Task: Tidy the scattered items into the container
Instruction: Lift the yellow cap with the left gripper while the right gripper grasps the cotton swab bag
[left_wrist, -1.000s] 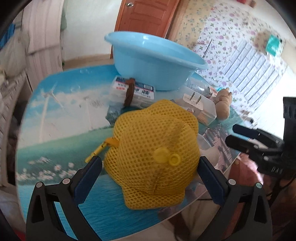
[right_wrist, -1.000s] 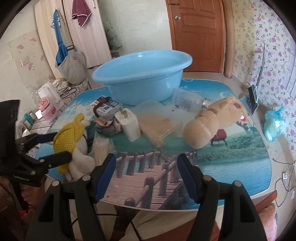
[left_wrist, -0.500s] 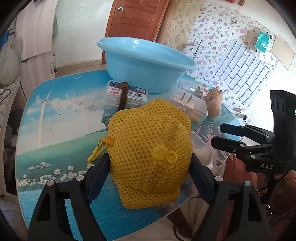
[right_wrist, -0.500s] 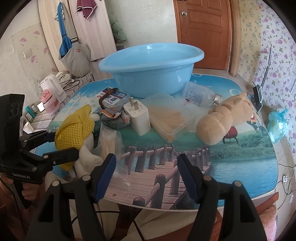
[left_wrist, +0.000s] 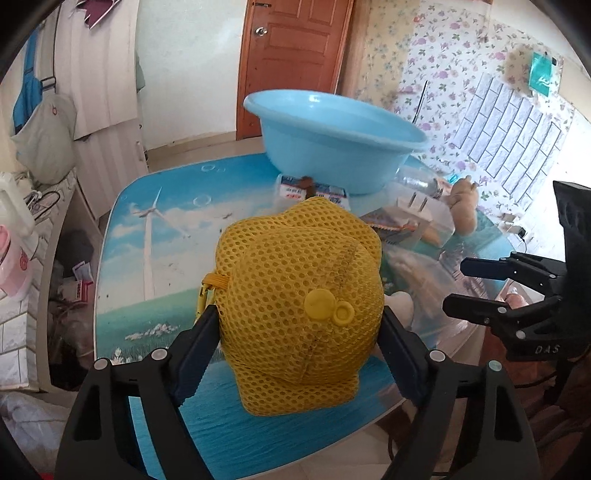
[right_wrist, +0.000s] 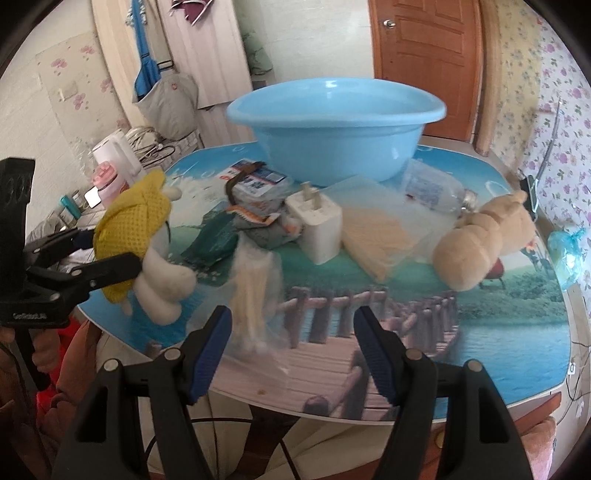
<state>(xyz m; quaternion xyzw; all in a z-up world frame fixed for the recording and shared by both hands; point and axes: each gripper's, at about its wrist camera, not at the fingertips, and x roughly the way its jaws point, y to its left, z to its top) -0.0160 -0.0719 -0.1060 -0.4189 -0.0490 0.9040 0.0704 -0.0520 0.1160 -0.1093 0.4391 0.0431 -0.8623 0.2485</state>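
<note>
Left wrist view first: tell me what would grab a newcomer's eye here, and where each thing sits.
The yellow mesh hat on a white plush toy fills the foreground, clamped in the left gripper above the table's near edge. Behind it, the big light-blue basin stands at the far side of the scenery-print table, nothing visible inside it. The right gripper hangs open over the table's near edge, holding nothing.

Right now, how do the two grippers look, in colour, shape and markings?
Both the left gripper and the right gripper are black plastic clamps with two long tapering fingers, dark blue ribbed pads and silver rivets. The right gripper's body shows white lettering "DAS".
</note>
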